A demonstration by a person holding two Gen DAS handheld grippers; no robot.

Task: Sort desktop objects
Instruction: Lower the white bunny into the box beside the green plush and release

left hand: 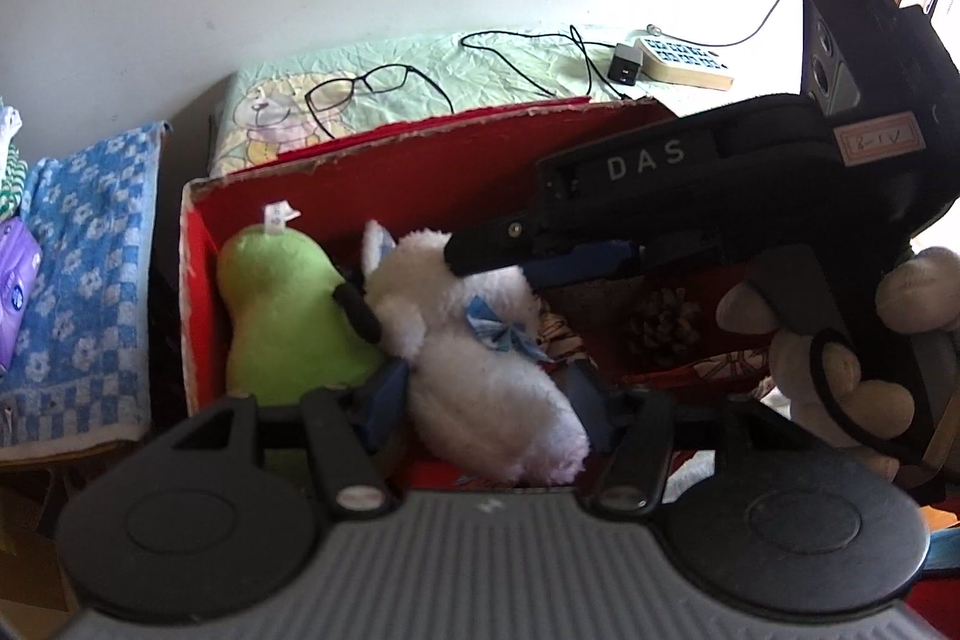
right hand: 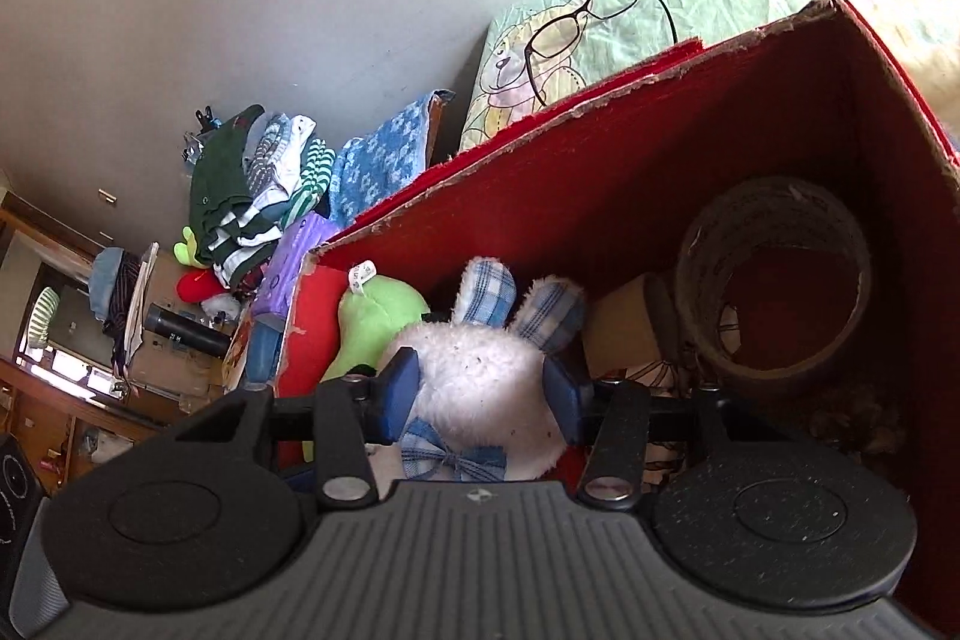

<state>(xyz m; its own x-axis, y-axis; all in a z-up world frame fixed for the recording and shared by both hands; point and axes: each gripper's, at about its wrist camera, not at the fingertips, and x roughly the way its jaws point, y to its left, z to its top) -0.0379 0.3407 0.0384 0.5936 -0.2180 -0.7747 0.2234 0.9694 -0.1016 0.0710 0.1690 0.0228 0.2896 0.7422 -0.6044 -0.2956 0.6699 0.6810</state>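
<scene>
A white plush rabbit (left hand: 480, 358) with a blue bow lies in a red cardboard box (left hand: 384, 166), next to a green plush pear (left hand: 282, 304). My left gripper (left hand: 486, 400) straddles the rabbit's body with its blue pads at both sides, jaws apart. My right gripper (left hand: 480, 256) reaches in from the right above the rabbit's head. In the right wrist view its pads (right hand: 399, 388) press both sides of the rabbit's head (right hand: 480, 382); the checked ears (right hand: 486, 298) stick up. The pear (right hand: 372, 322) lies at the left.
A roll of brown tape (right hand: 774, 286) and a pine cone (left hand: 666, 316) also lie in the box. Glasses (left hand: 366, 88), a cable and a charger (left hand: 627, 64) lie on the green cloth behind. A blue towel (left hand: 84, 280) is left; folded clothes (right hand: 258, 196) further left.
</scene>
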